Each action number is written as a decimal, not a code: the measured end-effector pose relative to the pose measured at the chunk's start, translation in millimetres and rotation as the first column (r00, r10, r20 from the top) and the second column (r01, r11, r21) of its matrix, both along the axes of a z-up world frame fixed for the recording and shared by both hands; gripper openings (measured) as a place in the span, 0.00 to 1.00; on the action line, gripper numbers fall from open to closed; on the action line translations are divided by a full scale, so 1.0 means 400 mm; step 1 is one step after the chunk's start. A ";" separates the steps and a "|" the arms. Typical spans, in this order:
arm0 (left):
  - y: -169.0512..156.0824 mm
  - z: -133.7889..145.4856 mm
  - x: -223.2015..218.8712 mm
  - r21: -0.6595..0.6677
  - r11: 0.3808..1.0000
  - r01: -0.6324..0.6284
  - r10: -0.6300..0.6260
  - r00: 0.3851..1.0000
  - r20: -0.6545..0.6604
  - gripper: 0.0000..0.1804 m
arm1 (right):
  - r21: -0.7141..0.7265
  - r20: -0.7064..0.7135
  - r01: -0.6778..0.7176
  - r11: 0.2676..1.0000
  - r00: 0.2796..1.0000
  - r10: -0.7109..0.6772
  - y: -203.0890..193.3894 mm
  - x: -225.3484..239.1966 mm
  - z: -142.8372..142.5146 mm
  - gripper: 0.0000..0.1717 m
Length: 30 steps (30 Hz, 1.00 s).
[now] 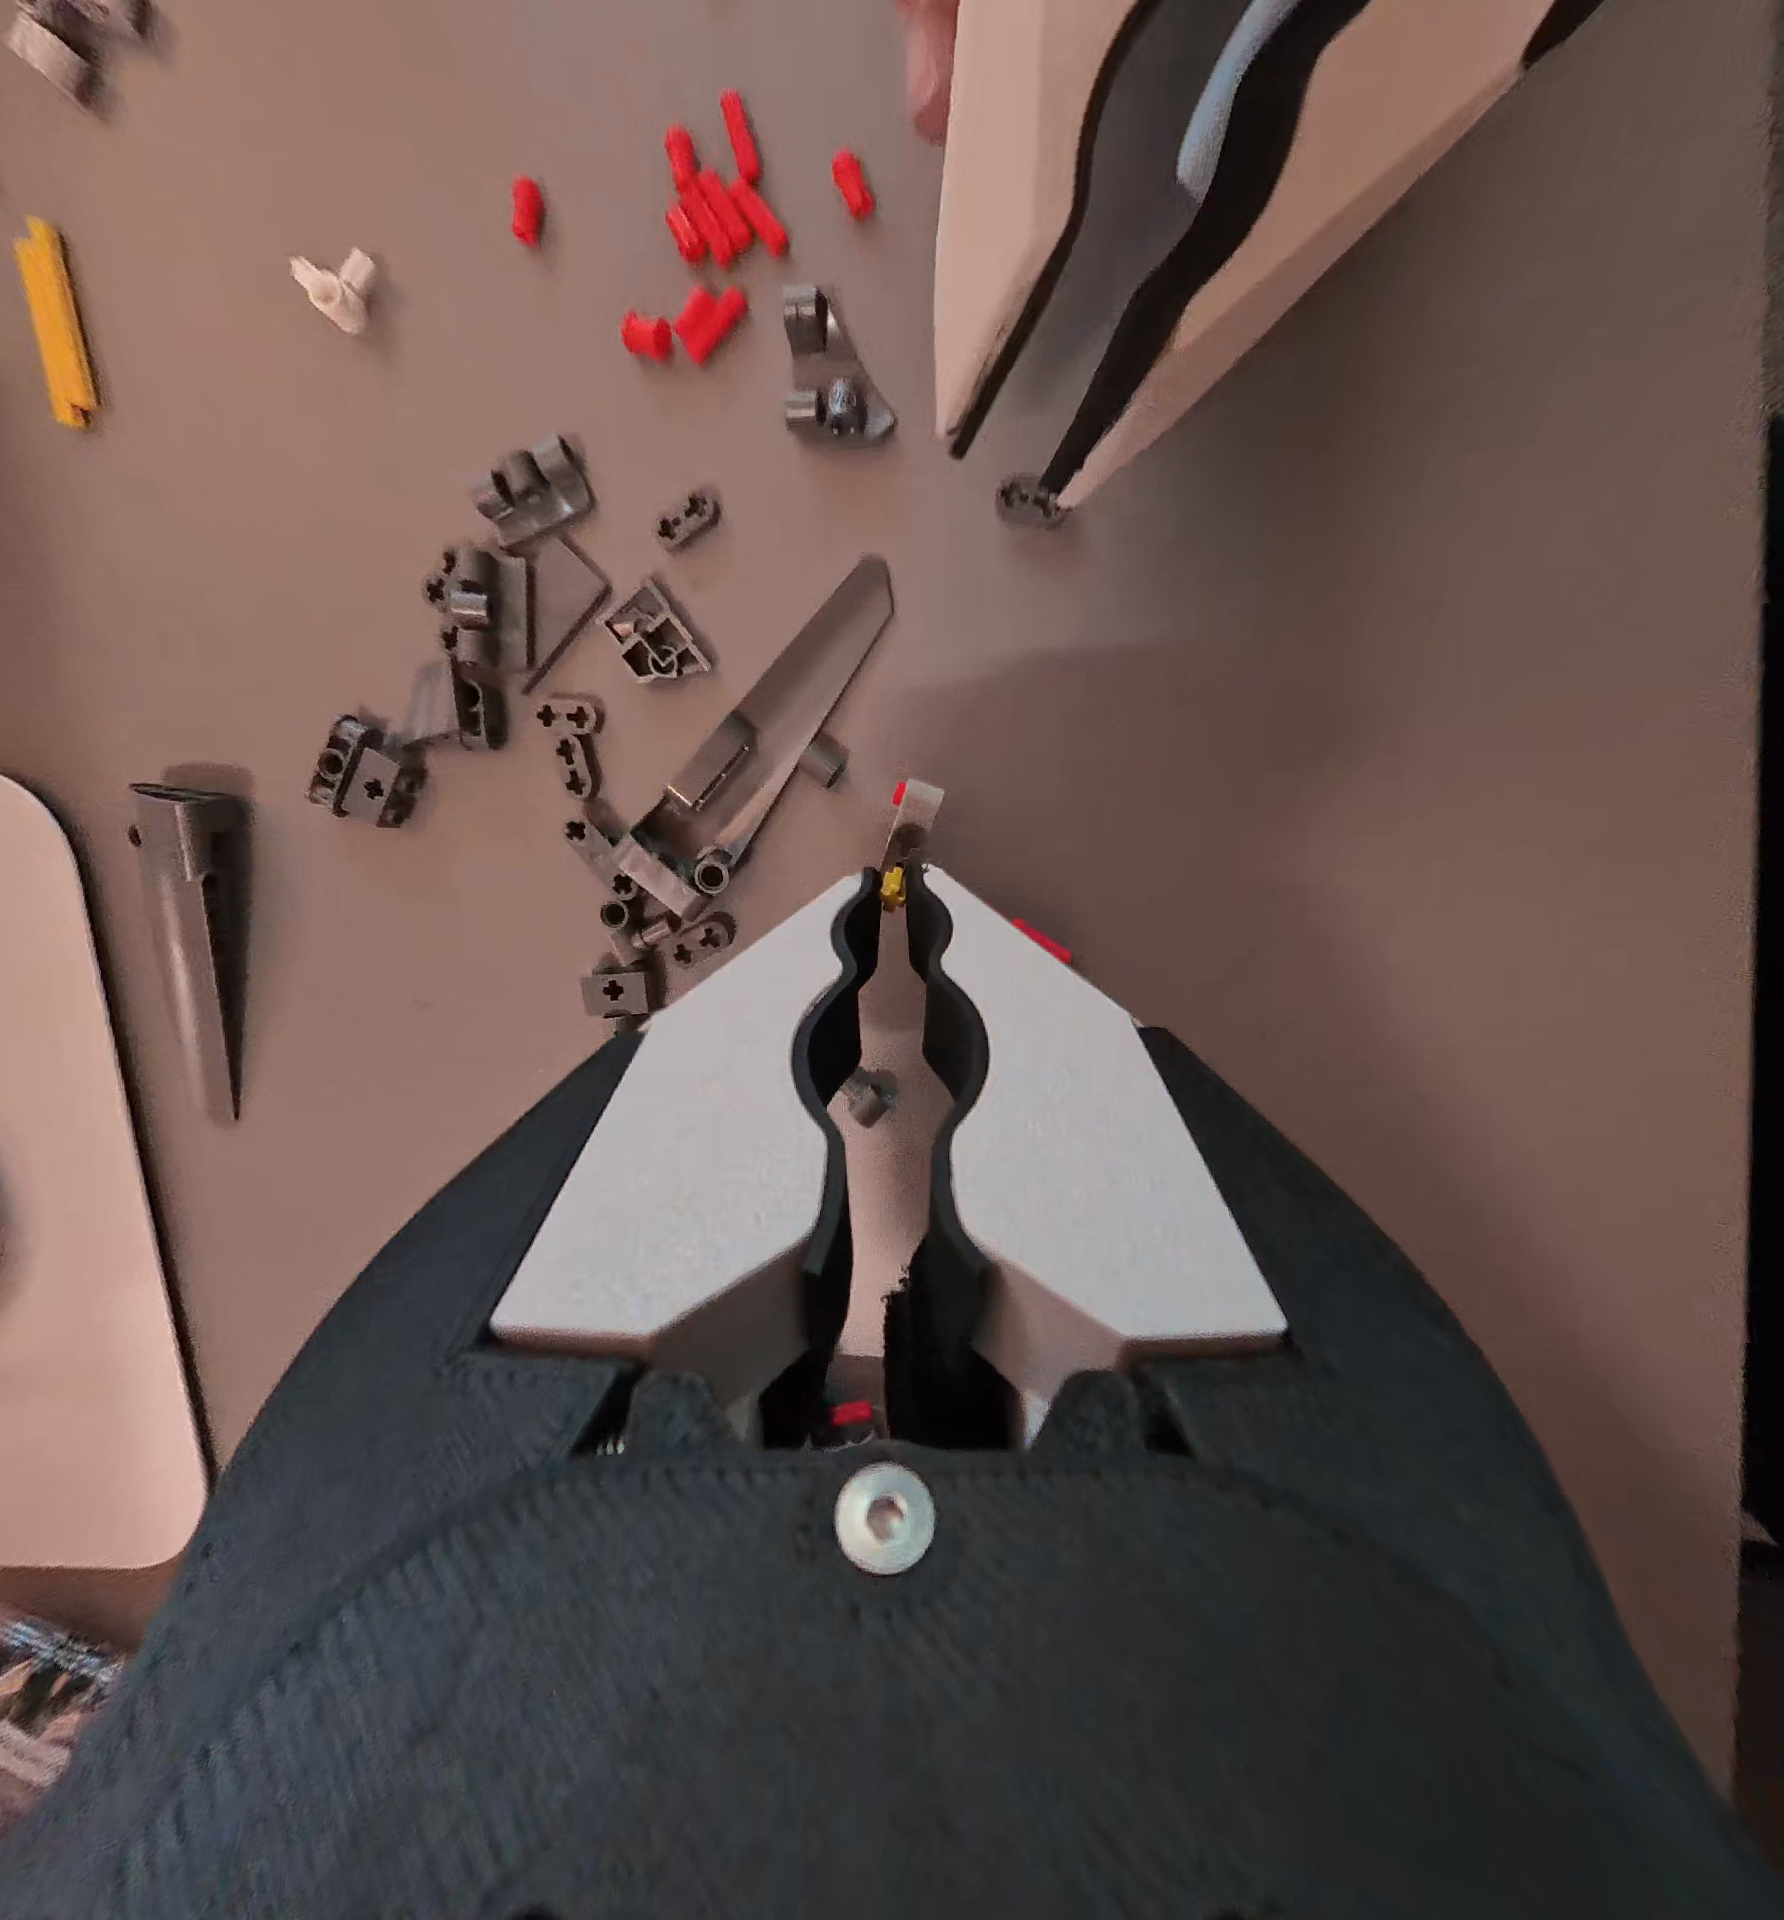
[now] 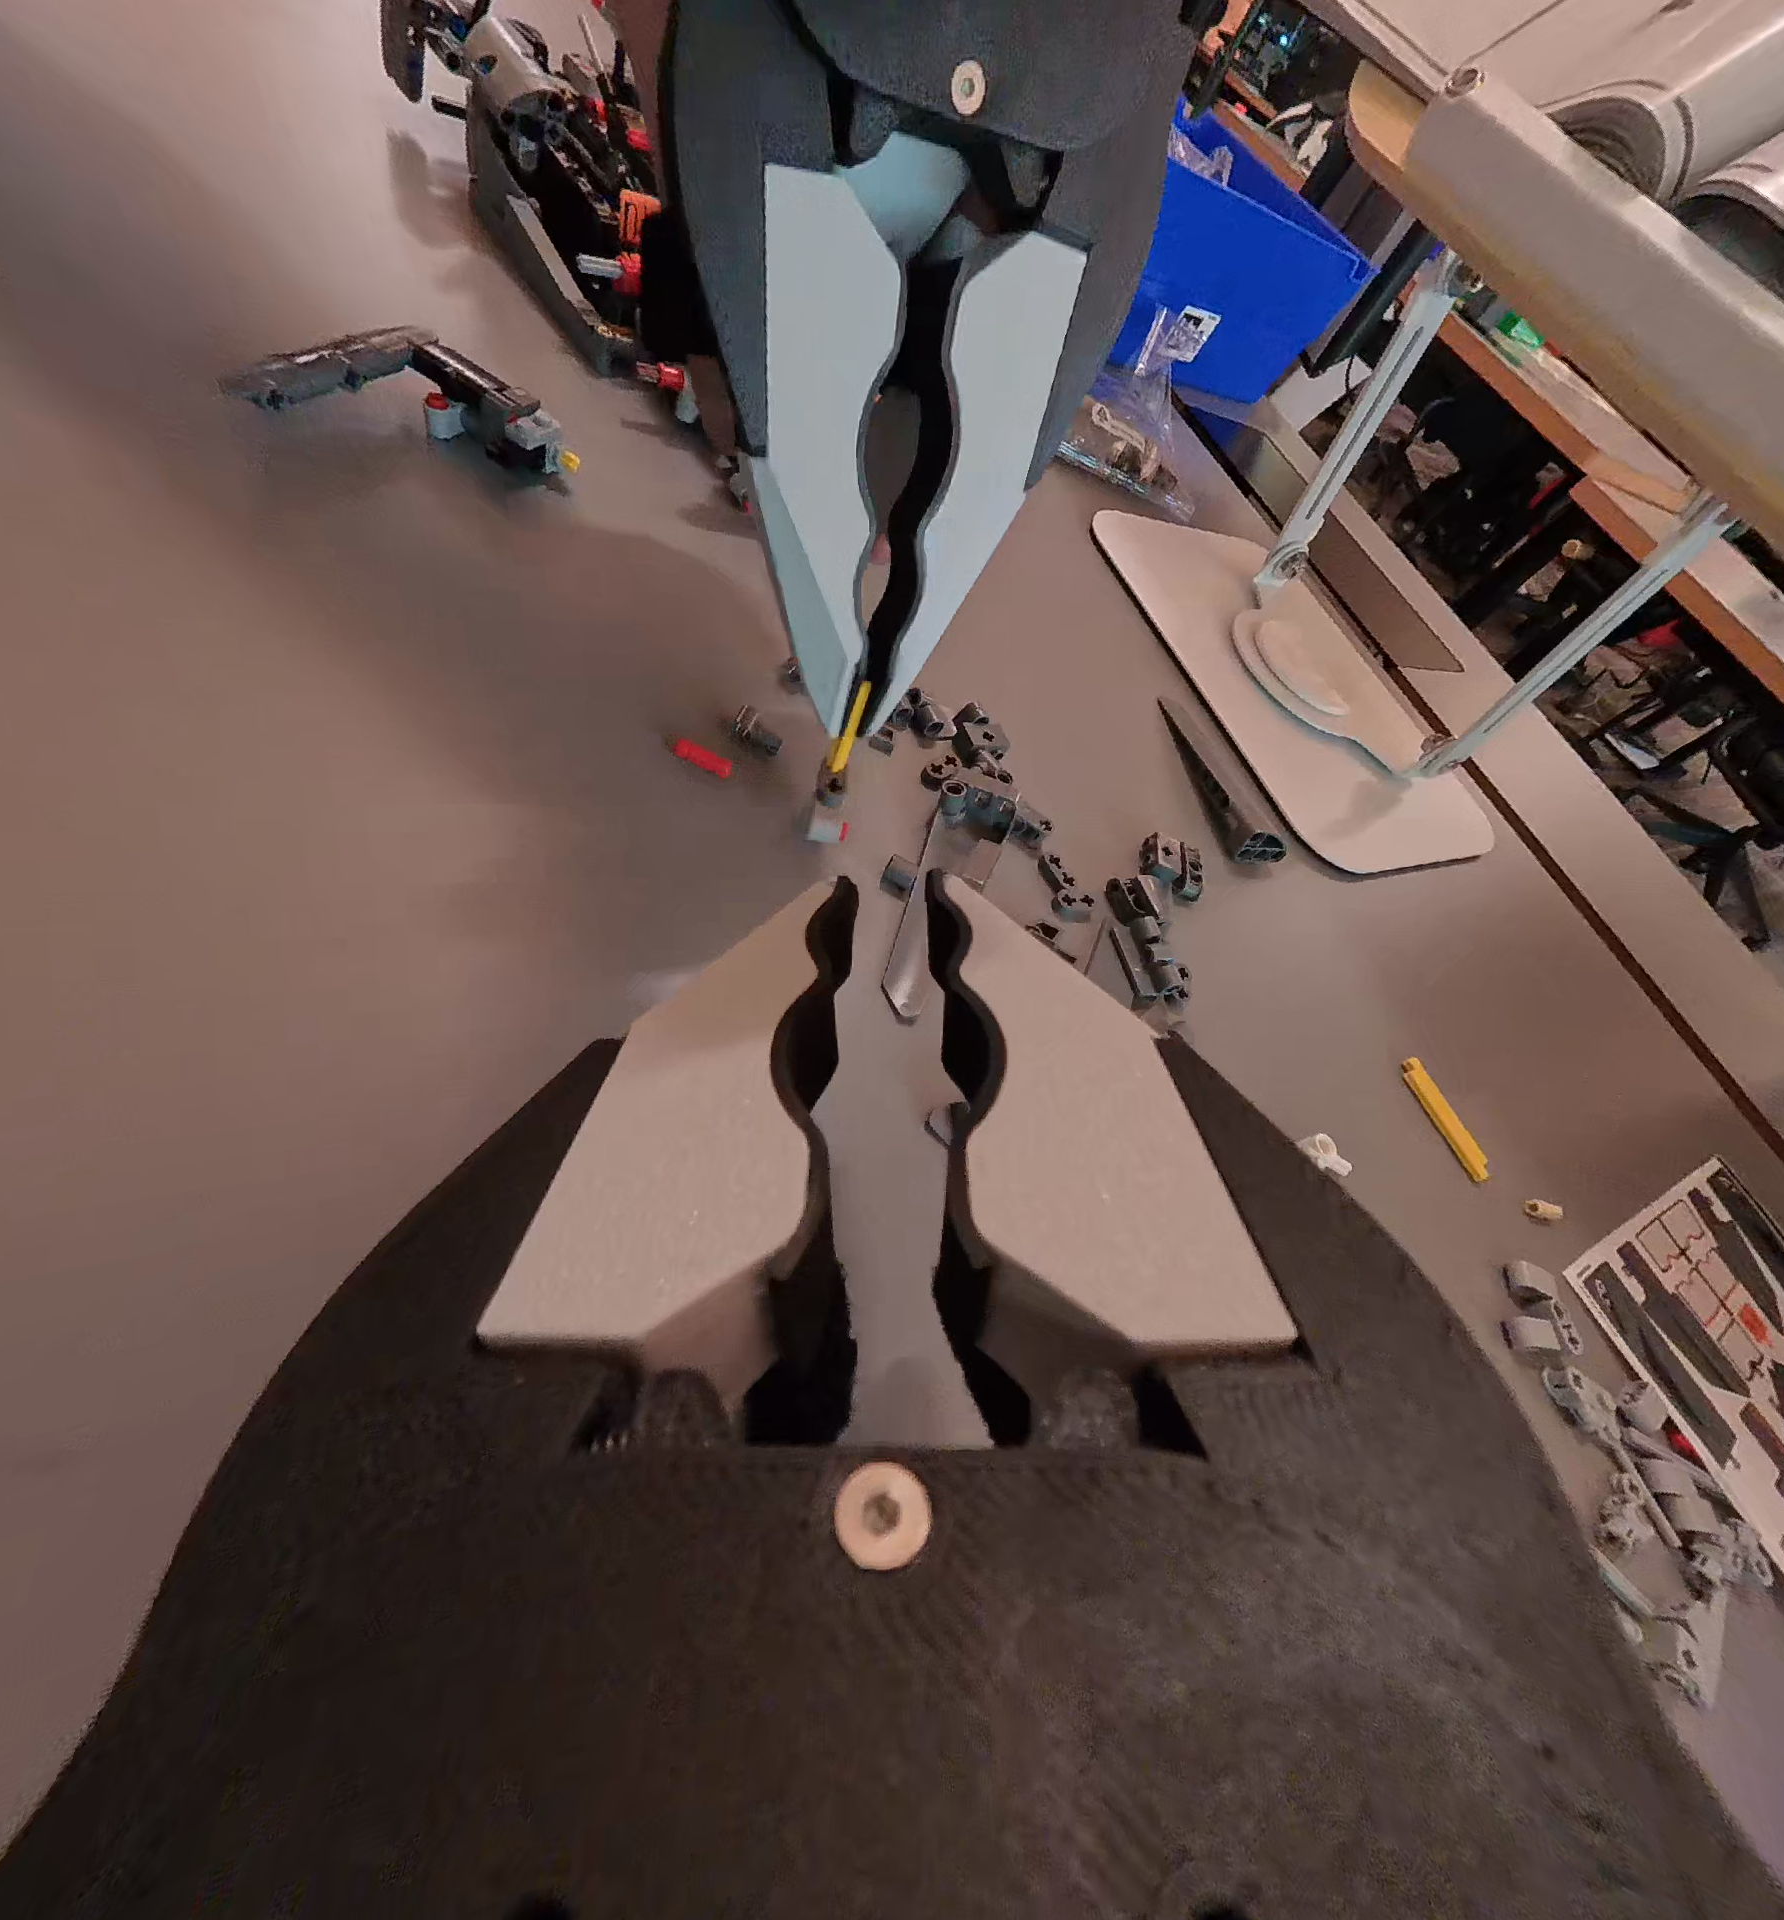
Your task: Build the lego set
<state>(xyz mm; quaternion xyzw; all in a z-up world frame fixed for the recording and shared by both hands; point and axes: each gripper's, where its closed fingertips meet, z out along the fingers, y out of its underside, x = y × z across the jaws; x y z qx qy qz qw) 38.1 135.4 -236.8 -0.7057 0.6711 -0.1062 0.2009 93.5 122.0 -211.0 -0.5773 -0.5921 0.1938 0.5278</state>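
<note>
**Left tongs pinch yellow axle; right tongs slightly parted, holding nothing**

Item: thin yellow axle [image 2: 850, 727], rigid plastic, v. light, smooth and narrow. Judged prone to twisting or slipping if pinched off-centre; best taken mid-shaft, across its width. Its lower end sits at or in a small grey connector [image 2: 828, 805] with a red pin showing at its side; the wrist views do not settle how firmly the two are joined. The connector hangs just above or at the worktop [image 2: 244, 727], roughly mid-surface, well away from its edges.

Left tongs [image 1: 896, 883]: closed on the yellow axle, pads pressing it at the very tips, approx. nose-down toward the worktop. The grip is on the axle's upper part; the lower part and connector project beyond.

Right tongs [image 2: 888, 888]: a narrow gap between the tips, nothing in it. They hover over a long grey blade-shaped panel [image 2: 909, 966] that lies flat on the worktop; contact not evident. Near the left tongs' tips, not touching them.

Surroundings: loose dark grey connectors [image 2: 1075, 862] scattered beside both tongs toward the far-right edge; one red pin [image 2: 703, 758] on the other side of the left tongs; more red pins [image 1: 722, 208]; a lamp base [image 2: 1314, 707] at the worktop's right edge.
</note>
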 end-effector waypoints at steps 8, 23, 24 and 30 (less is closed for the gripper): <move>-0.006 -0.019 0.011 -0.010 1.000 0.022 -0.022 0.998 -0.058 0.02 | -0.012 0.010 -0.029 1.000 1.000 0.029 -0.008 0.000 -0.015 0.04; 0.000 -0.008 0.020 0.006 1.000 0.009 -0.009 1.000 -0.019 0.12 | -0.030 0.014 -0.023 0.999 1.000 0.023 -0.008 0.005 -0.021 0.03; 0.000 0.001 0.019 0.010 1.000 0.004 -0.003 1.000 -0.008 0.15 | -0.042 0.013 -0.022 0.999 1.000 0.022 -0.009 0.007 -0.020 0.05; -0.013 0.082 -0.007 0.139 0.990 -0.040 0.029 0.997 0.077 0.19 | -0.132 0.106 0.002 0.991 0.994 0.012 -0.021 0.036 -0.057 0.13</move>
